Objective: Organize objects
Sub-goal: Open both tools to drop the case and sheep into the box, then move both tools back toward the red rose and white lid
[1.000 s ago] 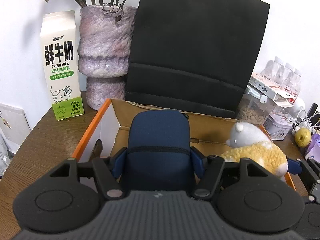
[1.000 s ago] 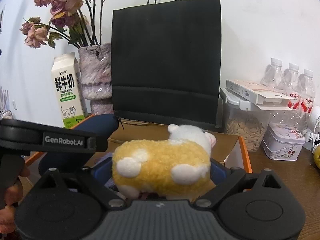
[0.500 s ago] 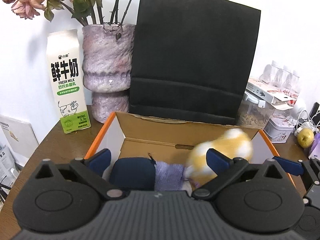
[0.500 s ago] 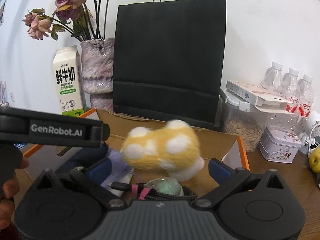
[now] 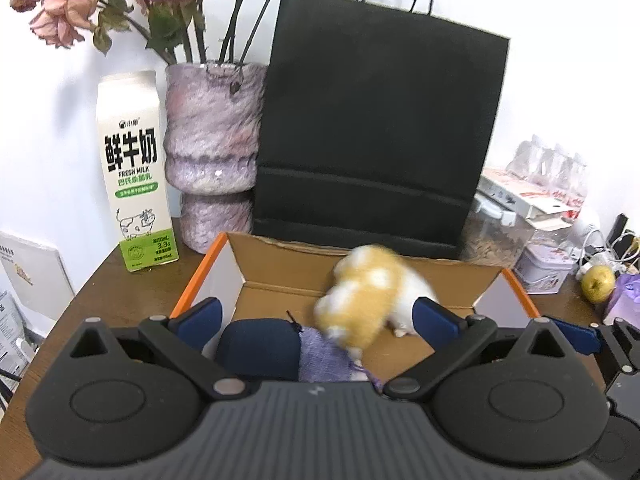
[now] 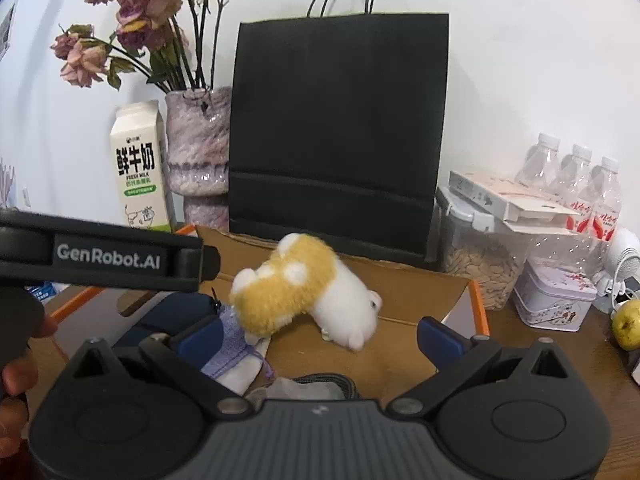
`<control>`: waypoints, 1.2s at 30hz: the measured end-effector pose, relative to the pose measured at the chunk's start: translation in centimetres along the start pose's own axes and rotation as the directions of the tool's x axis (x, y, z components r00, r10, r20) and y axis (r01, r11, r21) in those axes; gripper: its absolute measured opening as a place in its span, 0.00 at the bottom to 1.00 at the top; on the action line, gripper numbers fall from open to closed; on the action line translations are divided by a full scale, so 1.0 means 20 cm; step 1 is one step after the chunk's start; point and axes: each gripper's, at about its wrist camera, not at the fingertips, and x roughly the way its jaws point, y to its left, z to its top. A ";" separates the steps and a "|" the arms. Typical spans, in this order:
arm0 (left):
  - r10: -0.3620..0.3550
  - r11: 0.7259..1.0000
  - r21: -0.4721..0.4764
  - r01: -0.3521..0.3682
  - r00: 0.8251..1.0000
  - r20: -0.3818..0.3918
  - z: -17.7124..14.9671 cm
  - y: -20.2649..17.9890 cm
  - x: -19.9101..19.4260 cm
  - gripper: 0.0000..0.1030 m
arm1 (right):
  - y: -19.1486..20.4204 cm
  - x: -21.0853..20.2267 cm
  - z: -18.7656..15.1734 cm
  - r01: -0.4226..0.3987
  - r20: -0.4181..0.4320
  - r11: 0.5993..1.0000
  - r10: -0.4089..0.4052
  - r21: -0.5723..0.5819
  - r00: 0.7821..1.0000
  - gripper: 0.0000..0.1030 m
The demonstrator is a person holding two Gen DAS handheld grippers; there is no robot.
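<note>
While both pairs of jaws are standing wide apart with nothing pressed between their pads, we are holding the left gripper (image 5: 316,314) and the right gripper (image 6: 318,334) over the near edge of the cardboard box (image 5: 280,276).

Inside the box, the plush toy (image 6: 304,290), yellow with white patches, is sitting blurred and tilted near the middle, its white end pointing down toward the box floor and its yellow end leaning on a purple cloth pouch (image 6: 234,340). Neither gripper is touching the toy. A dark blue case (image 5: 258,346) is lying at the left side of the box, just beside the pouch. A braided cable (image 6: 328,380) and a pale lump we cannot identify are showing at the near edge of the box, partly hidden by the right gripper's body.

Behind the box, a black paper bag (image 5: 376,128) is standing upright against the wall. Left of the box, a purple vase (image 5: 212,152) of dried flowers and a milk carton (image 5: 134,172) are standing on the wooden table (image 5: 100,284). Right of the box, we are seeing a clear jar of seeds (image 6: 480,256), a small tin (image 6: 554,300), water bottles (image 6: 576,184) and a yellow-green fruit (image 6: 628,322).
</note>
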 end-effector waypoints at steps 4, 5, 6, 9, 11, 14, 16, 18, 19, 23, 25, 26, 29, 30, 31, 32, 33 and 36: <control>-0.016 1.000 0.007 0.016 0.999 0.032 -0.01 -0.02 -0.09 1.00 | 0.02 -0.07 0.00 -0.004 0.028 1.000 0.004 -0.014 1.000 1.00; -0.019 1.000 0.007 0.019 0.999 0.039 -0.01 -0.02 -0.11 1.00 | 0.02 -0.09 0.00 0.000 0.035 1.000 0.000 -0.019 0.999 1.00; -0.022 1.000 0.008 0.021 0.999 0.047 -0.02 -0.02 -0.13 1.00 | 0.03 -0.10 0.00 0.003 0.040 1.000 -0.002 -0.022 0.999 1.00; -0.030 1.000 0.011 0.029 0.997 0.072 -0.03 -0.02 -0.21 1.00 | 0.04 -0.15 -0.01 0.006 0.056 1.000 -0.005 -0.029 0.998 1.00; -0.033 0.999 0.015 0.032 0.996 0.086 -0.05 -0.02 -0.27 1.00 | 0.05 -0.19 -0.02 0.005 0.067 1.000 -0.003 -0.030 0.998 1.00; -0.040 0.999 0.018 0.038 0.995 0.095 -0.08 -0.02 -0.34 1.00 | 0.06 -0.26 -0.04 0.002 0.080 0.999 0.001 -0.034 0.997 1.00; -0.043 0.999 0.018 0.042 0.995 0.093 -0.10 -0.02 -0.39 1.00 | 0.08 -0.30 -0.06 0.001 0.084 0.999 0.002 -0.037 0.996 1.00; -0.046 0.999 0.017 0.044 0.995 0.093 -0.12 -0.02 -0.43 1.00 | 0.09 -0.34 -0.07 -0.003 0.090 0.999 0.006 -0.037 0.996 1.00; -0.045 0.999 0.015 0.044 0.995 0.093 -0.14 -0.02 -0.45 1.00 | 0.10 -0.37 -0.07 -0.004 0.091 0.999 0.008 -0.035 0.996 1.00; -0.044 0.999 0.004 0.044 0.995 0.094 -0.18 0.00 -0.53 1.00 | 0.12 -0.45 -0.10 -0.007 0.097 0.999 0.010 -0.031 0.995 1.00; -0.047 0.999 0.002 0.047 0.995 0.093 -0.21 0.00 -0.58 1.00 | 0.12 -0.49 -0.12 -0.008 0.098 1.000 0.011 -0.027 0.995 1.00; -0.048 0.999 0.000 0.048 0.995 0.093 -0.22 0.01 -0.60 1.00 | 0.13 -0.51 -0.13 -0.009 0.099 1.000 0.011 -0.025 0.995 1.00; -0.048 0.999 -0.009 0.049 0.995 0.088 -0.25 0.02 -0.66 1.00 | 0.14 -0.57 -0.15 -0.007 0.099 1.000 0.009 -0.019 0.995 1.00; -0.048 0.999 -0.013 0.050 0.995 0.086 -0.26 0.03 -0.68 1.00 | 0.14 -0.60 -0.16 -0.007 0.100 1.000 0.008 -0.017 0.995 1.00; -0.047 0.999 -0.016 0.048 0.995 0.085 -0.28 0.03 -0.71 1.00 | 0.14 -0.62 -0.17 -0.007 0.100 1.000 0.008 -0.015 0.995 1.00; -0.046 0.999 -0.017 0.047 0.995 0.084 -0.29 0.04 -0.73 1.00 | 0.15 -0.64 -0.18 -0.007 0.100 1.000 0.008 -0.012 0.995 1.00; -0.046 0.999 -0.018 0.047 0.995 0.083 -0.30 0.05 -0.75 1.00 | 0.15 -0.67 -0.19 -0.007 0.100 1.000 0.008 -0.011 0.995 1.00; -0.047 0.999 -0.011 0.048 0.996 0.082 -0.34 0.04 -0.81 1.00 | 0.17 -0.73 -0.22 -0.008 0.101 1.000 0.009 -0.010 0.995 1.00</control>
